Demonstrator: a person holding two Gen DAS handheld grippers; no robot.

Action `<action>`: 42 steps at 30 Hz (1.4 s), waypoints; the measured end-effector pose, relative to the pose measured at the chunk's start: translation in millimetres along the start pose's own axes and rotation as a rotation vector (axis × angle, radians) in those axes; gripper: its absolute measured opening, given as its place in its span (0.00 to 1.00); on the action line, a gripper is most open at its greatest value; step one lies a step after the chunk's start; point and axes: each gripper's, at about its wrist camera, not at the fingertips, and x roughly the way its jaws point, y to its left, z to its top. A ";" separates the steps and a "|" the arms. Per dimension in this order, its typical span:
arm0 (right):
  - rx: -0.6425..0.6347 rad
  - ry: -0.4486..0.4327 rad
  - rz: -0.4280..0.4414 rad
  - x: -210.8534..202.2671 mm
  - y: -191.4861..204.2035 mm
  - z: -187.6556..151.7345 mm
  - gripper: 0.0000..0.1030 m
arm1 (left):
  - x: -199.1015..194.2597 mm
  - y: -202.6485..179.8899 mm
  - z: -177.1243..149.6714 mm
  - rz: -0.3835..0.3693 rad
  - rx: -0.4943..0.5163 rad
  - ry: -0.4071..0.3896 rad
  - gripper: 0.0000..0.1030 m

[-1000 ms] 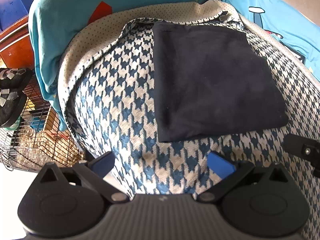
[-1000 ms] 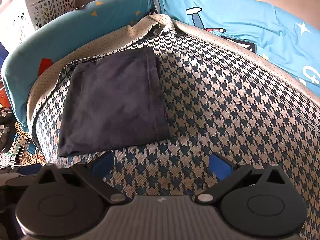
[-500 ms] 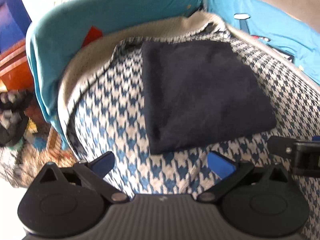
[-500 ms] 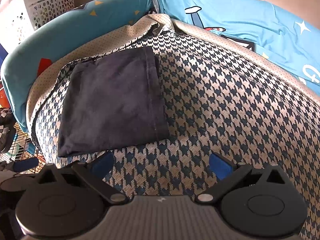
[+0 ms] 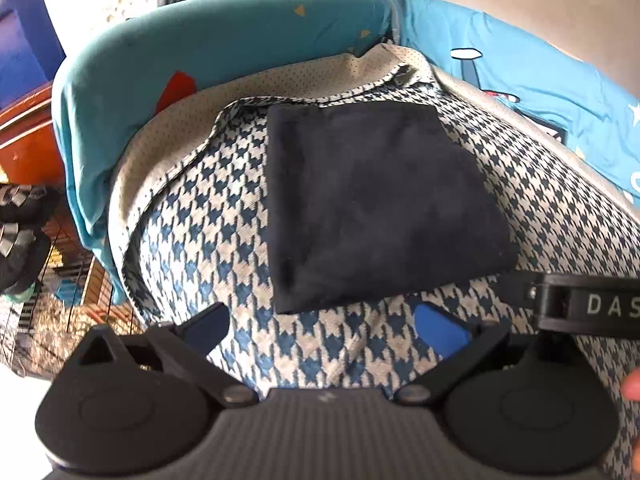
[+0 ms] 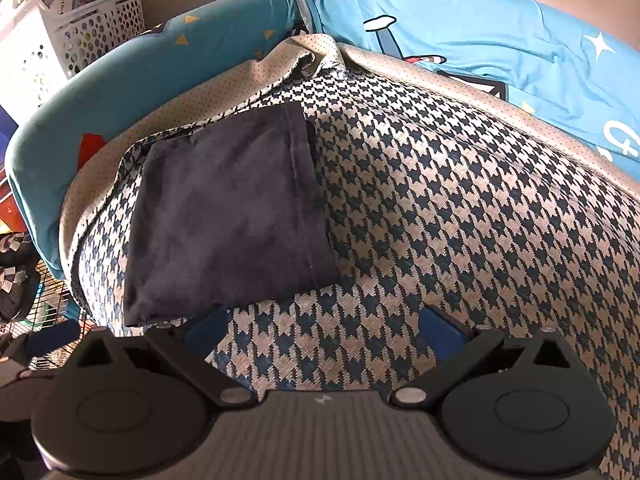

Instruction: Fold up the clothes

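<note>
You had a bed under a blue-and-cream houndstooth woven blanket (image 6: 460, 184), its dotted beige underside turned back at the far edge; a folded dark navy cloth rectangle (image 6: 228, 216) lay flat on it near its left side

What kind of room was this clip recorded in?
Probably a bedroom or other home room: a bed with a blue cartoon sheet, a houndstooth blanket with a folded dark cloth on it, and a white laundry basket.
</note>
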 end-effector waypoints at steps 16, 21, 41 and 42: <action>0.007 -0.006 0.013 -1.9 0.4 0.2 1.00 | 1.9 -0.3 -6.8 -0.010 0.013 0.042 1.00; 0.013 -0.004 0.019 -1.8 -0.2 -0.2 1.00 | -3.5 -3.6 -8.1 0.028 0.029 0.007 1.00; -0.013 0.009 0.028 2.1 6.1 -1.9 1.00 | -6.9 -3.8 -8.7 0.027 0.023 0.000 1.00; -0.014 0.010 0.028 2.2 6.4 -1.9 1.00 | -6.9 -3.3 -8.8 0.024 0.020 0.000 1.00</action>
